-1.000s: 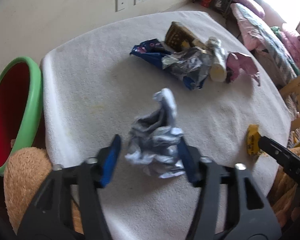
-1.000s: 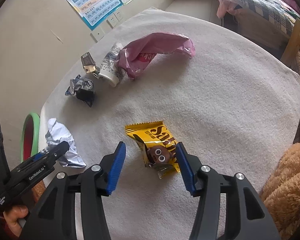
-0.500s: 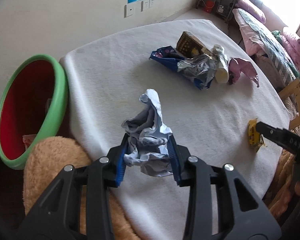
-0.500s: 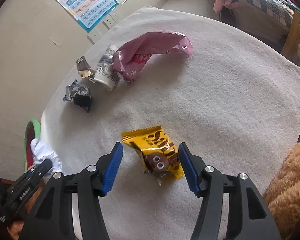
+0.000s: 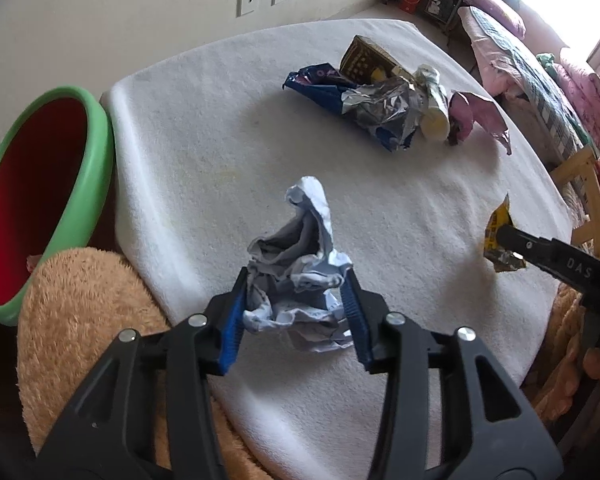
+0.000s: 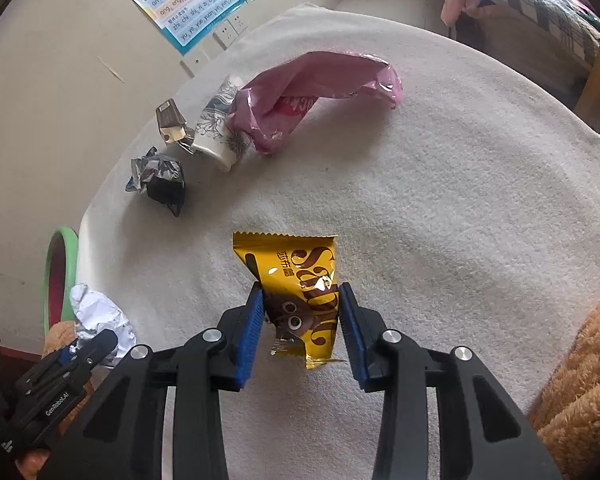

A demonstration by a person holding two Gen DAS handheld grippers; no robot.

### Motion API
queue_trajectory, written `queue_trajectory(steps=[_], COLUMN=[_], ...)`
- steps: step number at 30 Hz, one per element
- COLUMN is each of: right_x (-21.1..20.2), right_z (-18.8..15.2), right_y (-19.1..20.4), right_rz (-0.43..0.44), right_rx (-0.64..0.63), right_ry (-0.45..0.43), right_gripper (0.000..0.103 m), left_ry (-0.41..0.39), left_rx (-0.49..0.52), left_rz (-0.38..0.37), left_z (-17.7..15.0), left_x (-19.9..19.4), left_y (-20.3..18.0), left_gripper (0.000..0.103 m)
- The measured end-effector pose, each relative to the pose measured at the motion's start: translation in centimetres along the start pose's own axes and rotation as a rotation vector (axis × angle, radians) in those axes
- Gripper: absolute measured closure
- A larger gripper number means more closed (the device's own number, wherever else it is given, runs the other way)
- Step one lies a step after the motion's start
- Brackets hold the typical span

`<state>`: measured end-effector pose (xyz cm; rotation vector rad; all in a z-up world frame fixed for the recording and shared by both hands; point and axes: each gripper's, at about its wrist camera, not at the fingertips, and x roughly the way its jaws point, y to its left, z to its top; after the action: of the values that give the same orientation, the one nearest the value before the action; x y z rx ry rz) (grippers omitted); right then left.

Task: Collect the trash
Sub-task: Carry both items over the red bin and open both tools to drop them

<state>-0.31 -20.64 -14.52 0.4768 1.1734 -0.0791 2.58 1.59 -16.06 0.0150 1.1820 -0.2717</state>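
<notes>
Two pieces of trash are in hand at once: the left claw point(image 5: 294, 312) is clamped on a crumpled paper ball point(image 5: 298, 276), lifted over the near-left edge of the desk point(image 5: 220, 128), and the right claw point(image 6: 301, 326) has its blue pads closed against the sides of a yellow snack wrapper point(image 6: 300, 280) near the desk's front. The step, as I judge it, is carrying both to the green-rimmed red bin point(image 5: 40, 184) just off the desk's left edge. Keep the squeeze steady, swing the paper well over the rim before letting go, and lift the wrapper clear of the cloth first. The paper is white-grey and loosely wadded, one peak sticking up; the wrapper is glossy, flat and slippery-looking, with a brown cartoon face.
</notes>
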Motion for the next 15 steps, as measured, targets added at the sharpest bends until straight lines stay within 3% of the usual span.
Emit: queue_trajectory(steps=[7,10,15], right_x=[-0.3,-0.5,-1.0], right_z=[-0.2,-0.4,-0.5], right_y=[0.1,0.2,0.7], right_rz=[-0.004,-0.006,-0.013], right_rx=[-0.011,-0.016,-0.041], right_ry=[-0.006,-0.008,-0.016], right_gripper=[0.067,0.067,0.067], left_ry=[0.001,0.003,-0.027], left_rx=[0.021,0.000,-0.071], left_rz=[-0.007,-0.029,-0.041], left_z=[-0.3,-0.3,0.0], left_x=[0.2,0.1,-1.1], left_y=[-0.5,-0.2,1.0], left_gripper=[0.049,0.065,0.066])
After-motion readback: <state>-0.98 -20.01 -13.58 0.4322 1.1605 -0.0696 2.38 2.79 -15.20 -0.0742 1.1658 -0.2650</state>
